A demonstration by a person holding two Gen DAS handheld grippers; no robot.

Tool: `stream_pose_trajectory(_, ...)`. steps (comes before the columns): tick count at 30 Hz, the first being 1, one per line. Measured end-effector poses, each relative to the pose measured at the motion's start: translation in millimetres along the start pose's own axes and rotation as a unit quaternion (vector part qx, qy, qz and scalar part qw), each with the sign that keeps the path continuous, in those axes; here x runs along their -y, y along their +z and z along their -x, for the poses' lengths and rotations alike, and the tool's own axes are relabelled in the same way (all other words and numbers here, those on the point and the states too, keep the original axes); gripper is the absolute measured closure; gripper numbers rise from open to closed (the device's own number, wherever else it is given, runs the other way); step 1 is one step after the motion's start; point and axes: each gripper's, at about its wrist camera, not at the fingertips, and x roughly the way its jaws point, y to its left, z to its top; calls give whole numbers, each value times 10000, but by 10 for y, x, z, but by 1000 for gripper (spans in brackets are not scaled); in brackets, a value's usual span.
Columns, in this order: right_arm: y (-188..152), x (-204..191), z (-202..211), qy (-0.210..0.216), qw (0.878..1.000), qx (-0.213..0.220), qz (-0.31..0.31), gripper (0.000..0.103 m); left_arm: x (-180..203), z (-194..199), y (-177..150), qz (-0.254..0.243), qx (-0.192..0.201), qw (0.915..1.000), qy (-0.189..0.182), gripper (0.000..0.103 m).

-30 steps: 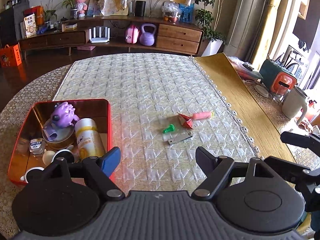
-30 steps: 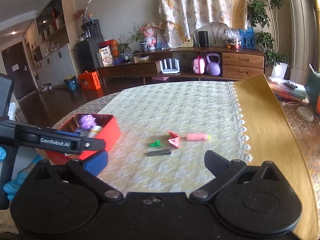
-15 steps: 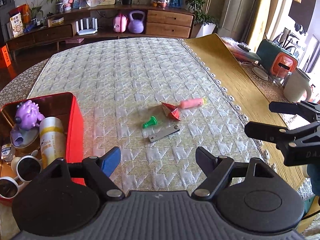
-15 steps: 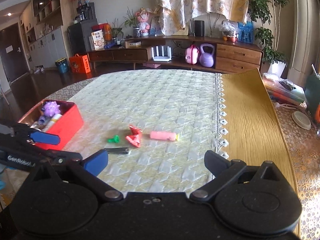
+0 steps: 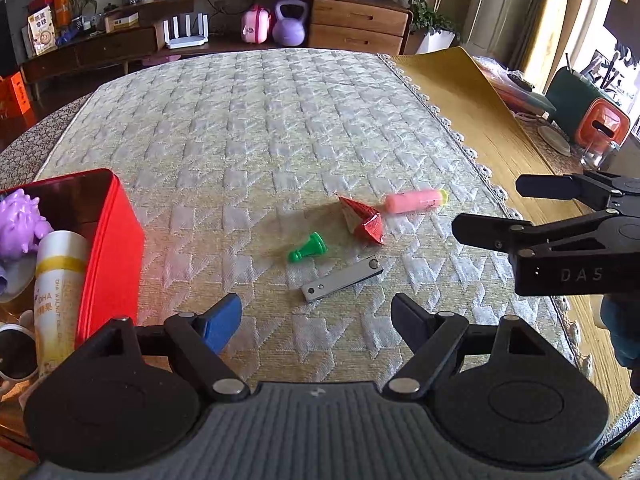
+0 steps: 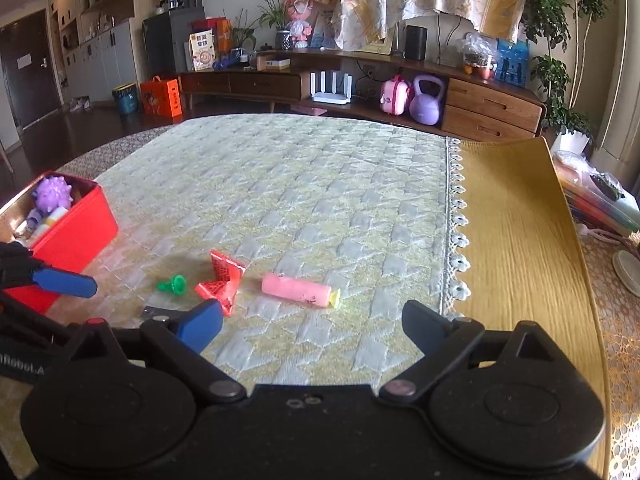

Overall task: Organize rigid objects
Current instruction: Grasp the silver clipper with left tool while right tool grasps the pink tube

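1. Your red tin [image 5: 120,240], at left, holds a purple toy [image 5: 18,220] and a bottle [image 5: 60,280].
2. Your left gripper [image 5: 316,320] hangs spread, empty, above the metal clip [image 5: 340,279], green cone [image 5: 307,247], red packet [image 5: 364,220] and pink tube [image 5: 414,201].
3. Your right gripper [image 6: 312,326] is closing, seemingly on nothing.

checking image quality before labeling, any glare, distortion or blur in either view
Left wrist view: window glare blows out the upper right, fisheye bends the quilted tablecloth, small items sharp. Right wrist view: dimmer, corners vignetted, pink tube in focus.

My left tongs [image 5: 316,322] are black with one blue pad; my right tongs [image 6: 310,326] match (silver pivot screws, white lettering).
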Motion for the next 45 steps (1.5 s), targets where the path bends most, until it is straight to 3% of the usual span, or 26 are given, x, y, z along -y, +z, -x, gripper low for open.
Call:
stream_pose_trajectory(17,19,-78,-495,-61,9985,-124,-531,11,126,-304,86,491,122,9984,254,21)
stream_pose_trajectory(23,12,-136,-559,-178,9976,-106,-662,17,185,-339,103,570,191,9976,347,21)
stream_pose_trajectory(28,10,-160,-570,-341,9969,-70,-706,29,208,-348,104,605,222,9969,454,22)
stream_pose_trajectory(34,0,-151,-545,-490,9964,-49,-697,43,207,-324,96,571,286,9963,571,45)
stream_pose_trajectory(41,-39,-167,-488,-505,9962,-45,-708,44,171,-289,91,549,272,9964,587,70)
stream_pose_trajectory(45,-79,-180,-410,-395,9961,-77,-787,44,142,-260,63,493,247,9971,524,73)
